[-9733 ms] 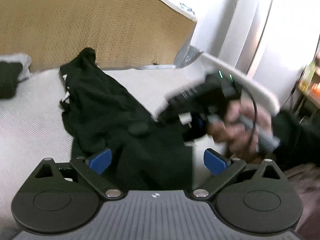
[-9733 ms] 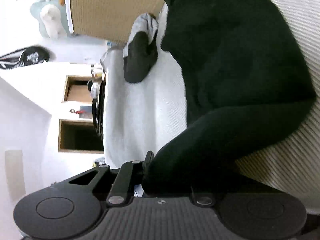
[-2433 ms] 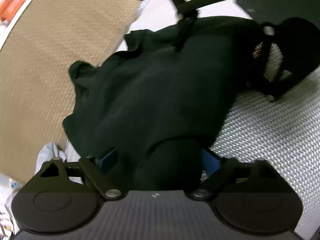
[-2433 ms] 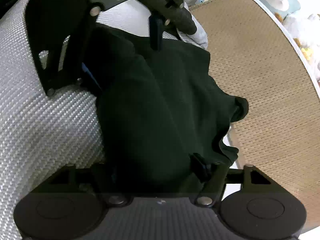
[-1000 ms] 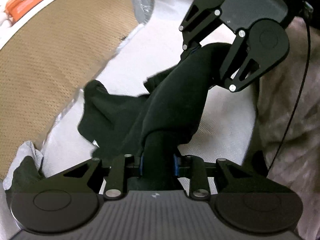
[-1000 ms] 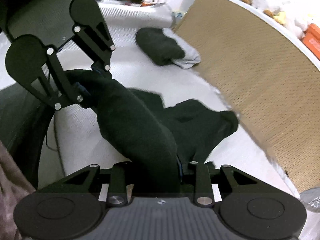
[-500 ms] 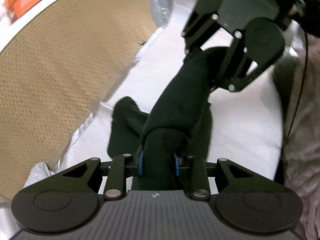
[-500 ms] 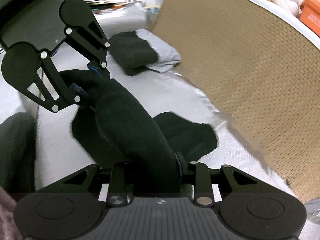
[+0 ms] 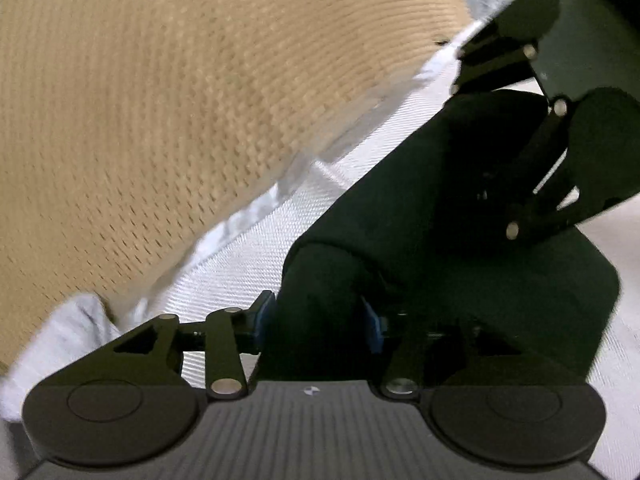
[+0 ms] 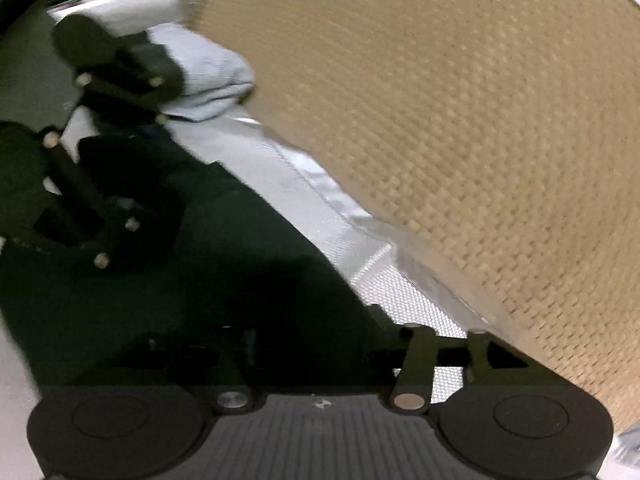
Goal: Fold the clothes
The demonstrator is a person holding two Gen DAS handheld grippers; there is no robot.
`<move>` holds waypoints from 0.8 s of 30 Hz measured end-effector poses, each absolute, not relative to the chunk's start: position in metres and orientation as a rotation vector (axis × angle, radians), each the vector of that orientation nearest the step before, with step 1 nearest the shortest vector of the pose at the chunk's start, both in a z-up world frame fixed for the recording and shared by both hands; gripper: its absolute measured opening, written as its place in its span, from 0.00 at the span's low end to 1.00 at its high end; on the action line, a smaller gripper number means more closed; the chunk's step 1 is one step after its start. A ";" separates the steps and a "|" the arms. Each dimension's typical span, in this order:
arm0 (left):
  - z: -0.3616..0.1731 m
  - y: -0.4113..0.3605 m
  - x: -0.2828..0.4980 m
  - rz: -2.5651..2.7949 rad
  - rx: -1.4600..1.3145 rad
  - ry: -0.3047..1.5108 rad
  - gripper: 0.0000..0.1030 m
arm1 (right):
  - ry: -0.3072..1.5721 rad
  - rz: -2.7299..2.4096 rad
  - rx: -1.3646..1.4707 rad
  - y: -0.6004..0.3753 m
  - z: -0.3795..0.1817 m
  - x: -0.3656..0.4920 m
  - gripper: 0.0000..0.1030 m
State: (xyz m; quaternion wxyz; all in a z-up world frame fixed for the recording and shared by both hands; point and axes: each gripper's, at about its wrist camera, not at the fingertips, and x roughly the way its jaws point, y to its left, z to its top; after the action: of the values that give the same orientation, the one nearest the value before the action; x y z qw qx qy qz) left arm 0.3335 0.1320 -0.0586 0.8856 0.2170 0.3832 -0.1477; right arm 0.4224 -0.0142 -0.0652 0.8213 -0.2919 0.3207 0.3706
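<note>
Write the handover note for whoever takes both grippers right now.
Left gripper: shut on the black garment.
Right gripper: fingers buried in the same garment; grip cannot be confirmed from its own view.
Garment: bunched between the two grippers over the white bed cover, close to the tan woven headboard. A grey and black folded item lies farther along the headboard.
Done: garment gathered at both ends.
Left: lay it flat, fold, set it by the folded item.
</note>
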 end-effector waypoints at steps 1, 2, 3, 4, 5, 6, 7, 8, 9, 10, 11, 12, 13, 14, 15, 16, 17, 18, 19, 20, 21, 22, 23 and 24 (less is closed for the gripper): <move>-0.060 0.138 0.332 -0.302 0.406 0.782 0.51 | 0.680 0.771 -0.599 -0.015 -0.074 0.428 0.59; -0.060 0.144 0.331 -0.297 0.360 0.767 0.51 | 0.677 0.769 -0.566 -0.019 -0.075 0.429 0.59; -0.061 0.150 0.330 -0.291 0.314 0.752 0.51 | 0.673 0.768 -0.534 -0.023 -0.075 0.429 0.59; -0.062 0.156 0.328 -0.286 0.268 0.736 0.52 | 0.670 0.766 -0.501 -0.027 -0.076 0.430 0.59; -0.063 0.162 0.327 -0.280 0.223 0.721 0.53 | 0.659 0.769 -0.473 -0.033 -0.072 0.429 0.59; -0.060 0.167 0.322 -0.276 0.184 0.697 0.53 | 0.648 0.772 -0.445 -0.038 -0.067 0.428 0.59; -0.054 0.171 0.317 -0.275 0.154 0.671 0.53 | 0.641 0.775 -0.416 -0.044 -0.062 0.426 0.59; -0.049 0.172 0.315 -0.271 0.144 0.654 0.53 | 0.633 0.777 -0.386 -0.050 -0.056 0.424 0.59; -0.045 0.171 0.316 -0.264 0.144 0.641 0.54 | 0.635 0.776 -0.358 -0.055 -0.051 0.422 0.59; -0.041 0.171 0.316 -0.257 0.143 0.629 0.55 | 0.637 0.780 -0.324 -0.061 -0.046 0.421 0.59; -0.037 0.171 0.317 -0.250 0.142 0.616 0.55 | 0.643 0.778 -0.304 -0.064 -0.041 0.423 0.59; -0.033 0.171 0.317 -0.243 0.142 0.603 0.56 | 0.650 0.776 -0.283 -0.066 -0.037 0.424 0.59; -0.030 0.170 0.317 -0.236 0.141 0.591 0.56 | 0.663 0.769 -0.264 -0.068 -0.035 0.428 0.59; -0.026 0.170 0.318 -0.229 0.140 0.578 0.56 | 0.671 0.759 -0.255 -0.070 -0.032 0.430 0.59; -0.022 0.170 0.318 -0.222 0.140 0.565 0.56 | 0.647 0.743 -0.224 -0.073 -0.027 0.429 0.59; -0.018 0.170 0.319 -0.215 0.139 0.552 0.56 | 0.622 0.726 -0.193 -0.075 -0.021 0.429 0.59; -0.014 0.169 0.319 -0.208 0.138 0.540 0.55 | 0.597 0.710 -0.162 -0.078 -0.016 0.428 0.59; -0.010 0.170 0.318 -0.213 0.115 0.533 0.55 | 0.572 0.693 -0.131 -0.080 -0.010 0.428 0.60; -0.008 0.169 0.315 -0.225 0.089 0.530 0.55 | 0.547 0.676 -0.100 -0.083 -0.005 0.427 0.60; -0.007 0.165 0.310 -0.231 0.083 0.523 0.55 | 0.517 0.653 -0.084 -0.086 0.002 0.426 0.60; -0.007 0.160 0.305 -0.234 0.084 0.515 0.55 | 0.510 0.640 -0.075 -0.085 0.005 0.426 0.60; -0.012 0.153 0.300 -0.231 0.087 0.516 0.53 | 0.529 0.647 -0.070 -0.083 0.006 0.426 0.57; -0.020 0.145 0.295 -0.226 0.091 0.520 0.51 | 0.552 0.663 -0.066 -0.082 0.003 0.425 0.49; -0.027 0.137 0.290 -0.222 0.095 0.524 0.44 | 0.568 0.658 -0.083 -0.078 -0.006 0.420 0.28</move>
State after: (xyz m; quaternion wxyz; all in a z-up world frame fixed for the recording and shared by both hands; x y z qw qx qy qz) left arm 0.2898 0.1369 -0.0267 0.9587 0.0469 0.2583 -0.1093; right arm 0.4205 -0.0775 -0.0055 0.9063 -0.0400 0.2749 0.3185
